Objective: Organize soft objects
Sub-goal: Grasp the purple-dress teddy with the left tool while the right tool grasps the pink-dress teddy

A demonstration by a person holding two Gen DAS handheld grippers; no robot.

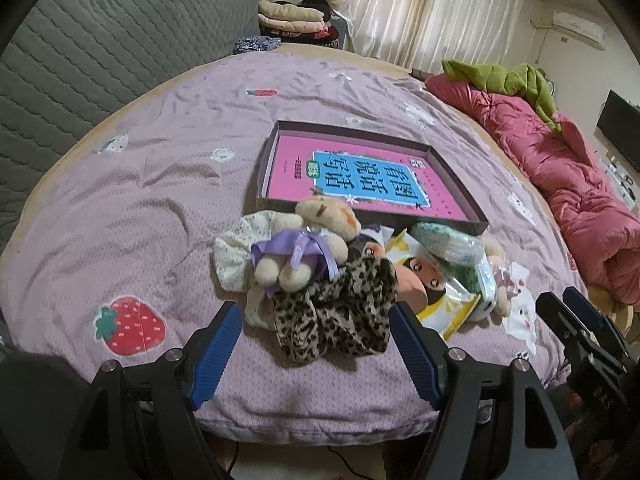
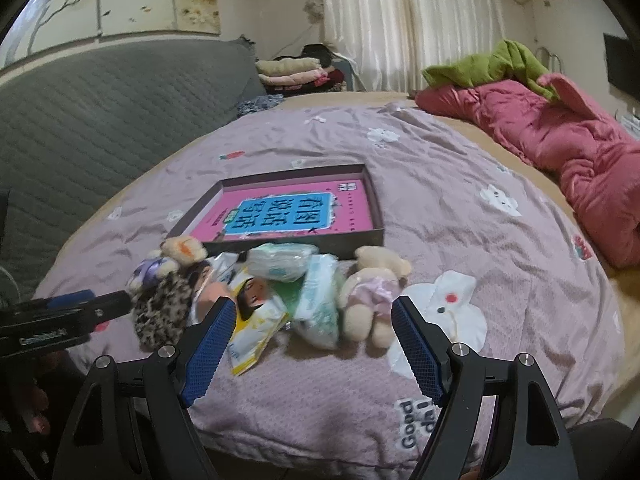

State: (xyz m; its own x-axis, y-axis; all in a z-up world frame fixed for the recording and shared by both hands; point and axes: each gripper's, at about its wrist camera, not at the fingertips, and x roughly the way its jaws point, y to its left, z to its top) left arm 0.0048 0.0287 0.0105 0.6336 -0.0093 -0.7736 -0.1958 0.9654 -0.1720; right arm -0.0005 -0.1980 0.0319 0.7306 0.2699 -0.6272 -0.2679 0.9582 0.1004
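Fingers of your left gripper (image 1: 316,346) are spread wide, empty, low over the quilt (image 1: 160,208), flanking the leopard scrunchie (image 1: 336,312) at 12 o'clock. Your right gripper (image 2: 314,346) is also spread, empty, level, facing the tissue pack (image 2: 320,300) and pink-dressed bear (image 2: 370,296). Soft pile sits against the box (image 1: 476,220) near edge.

The doll (image 1: 420,280) shows only part of its face between the leopard-print scrunchie (image 1: 336,312) and the tissue packs (image 1: 452,248) lying over it, while the pink-dressed bear (image 2: 372,300) is blurred in the right wrist view.
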